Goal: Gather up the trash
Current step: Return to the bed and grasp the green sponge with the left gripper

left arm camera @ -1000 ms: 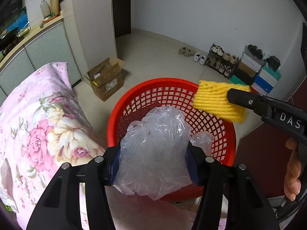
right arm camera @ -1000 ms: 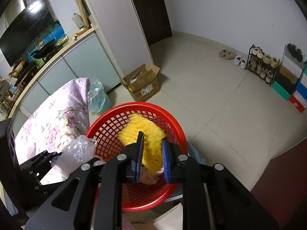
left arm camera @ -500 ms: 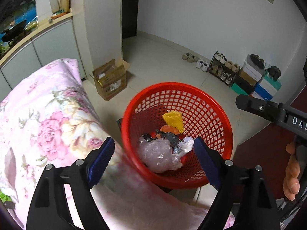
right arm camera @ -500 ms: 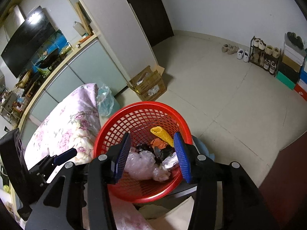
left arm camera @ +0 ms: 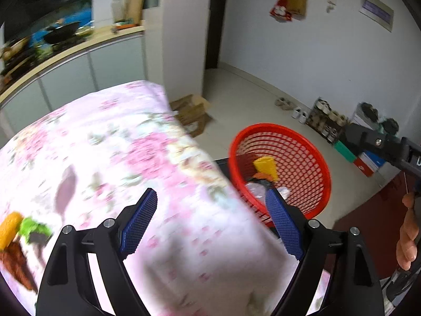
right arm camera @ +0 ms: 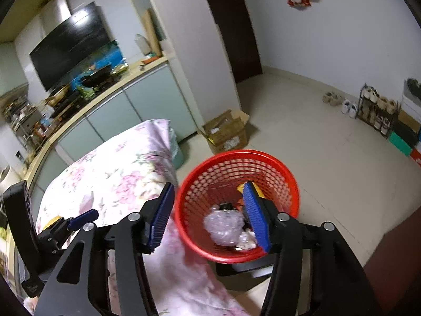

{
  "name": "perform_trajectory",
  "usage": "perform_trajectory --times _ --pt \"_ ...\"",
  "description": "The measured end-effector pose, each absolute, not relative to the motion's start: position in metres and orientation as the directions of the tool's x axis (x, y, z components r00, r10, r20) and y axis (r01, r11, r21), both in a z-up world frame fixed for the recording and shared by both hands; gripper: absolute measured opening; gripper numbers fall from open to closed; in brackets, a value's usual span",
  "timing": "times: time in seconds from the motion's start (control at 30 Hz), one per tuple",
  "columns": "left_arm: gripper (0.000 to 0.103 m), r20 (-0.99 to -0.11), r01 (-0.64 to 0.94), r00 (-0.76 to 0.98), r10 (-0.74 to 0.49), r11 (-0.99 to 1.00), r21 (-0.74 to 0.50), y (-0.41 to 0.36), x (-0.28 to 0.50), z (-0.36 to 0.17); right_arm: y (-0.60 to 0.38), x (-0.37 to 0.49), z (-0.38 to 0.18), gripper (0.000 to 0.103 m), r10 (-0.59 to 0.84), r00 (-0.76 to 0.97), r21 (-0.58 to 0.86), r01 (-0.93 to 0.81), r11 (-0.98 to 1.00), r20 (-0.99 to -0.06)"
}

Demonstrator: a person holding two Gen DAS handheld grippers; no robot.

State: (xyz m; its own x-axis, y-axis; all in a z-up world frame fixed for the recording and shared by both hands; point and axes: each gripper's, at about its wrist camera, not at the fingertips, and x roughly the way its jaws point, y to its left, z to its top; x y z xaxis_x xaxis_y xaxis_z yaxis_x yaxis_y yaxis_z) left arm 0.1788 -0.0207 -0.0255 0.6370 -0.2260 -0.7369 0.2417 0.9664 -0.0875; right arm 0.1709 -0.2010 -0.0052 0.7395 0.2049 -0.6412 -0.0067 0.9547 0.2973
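Basket (right arm camera: 292, 184) right of bed (right arm camera: 110, 173), apparently.

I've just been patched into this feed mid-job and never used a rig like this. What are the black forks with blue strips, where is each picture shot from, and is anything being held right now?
There is no robot arm: a person carries a hand-held gripper in each hand. Each picture comes from a fisheye camera on one gripper, looking forward along its two fingers, so the black forks with blue strips are that gripper's own jaws.

In the left wrist view, the left gripper hangs over a table with a pink floral cloth. Its jaws are wide apart with nothing between them. At the cloth's left edge lie leftover scraps, yellow, green and brown. The person's other hand shows at the right edge.

In the right wrist view, the right gripper points at the red basket beside the table. Its jaws are opening and grip nothing. Clear crumpled plastic and a yellow piece already lie in the basket.
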Motion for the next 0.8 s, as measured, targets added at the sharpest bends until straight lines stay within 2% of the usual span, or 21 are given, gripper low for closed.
perform_trajectory --times 0.07,0.63,0.8 --pt "0.082 -0.735 0.205 0.646 -0.208 0.974 -0.095 -0.005 0.169 -0.026 -0.19 0.168 -0.004 0.061 0.226 0.736 0.296 -0.036 0.954 -0.638" --pt "0.084 -0.721 -0.091 0.692 0.029 0.995 -0.048 0.136 0.088 -0.022 -0.094 0.155 -0.005 0.062 0.379 0.65 0.275 -0.262 0.925 -0.658" --pt "0.085 -0.717 -0.137 0.695 0.055 0.989 -0.057 0.176 0.071 -0.022 -0.081 0.15 -0.001 0.068 0.386 0.652 0.264 -0.282 0.923 -0.652"
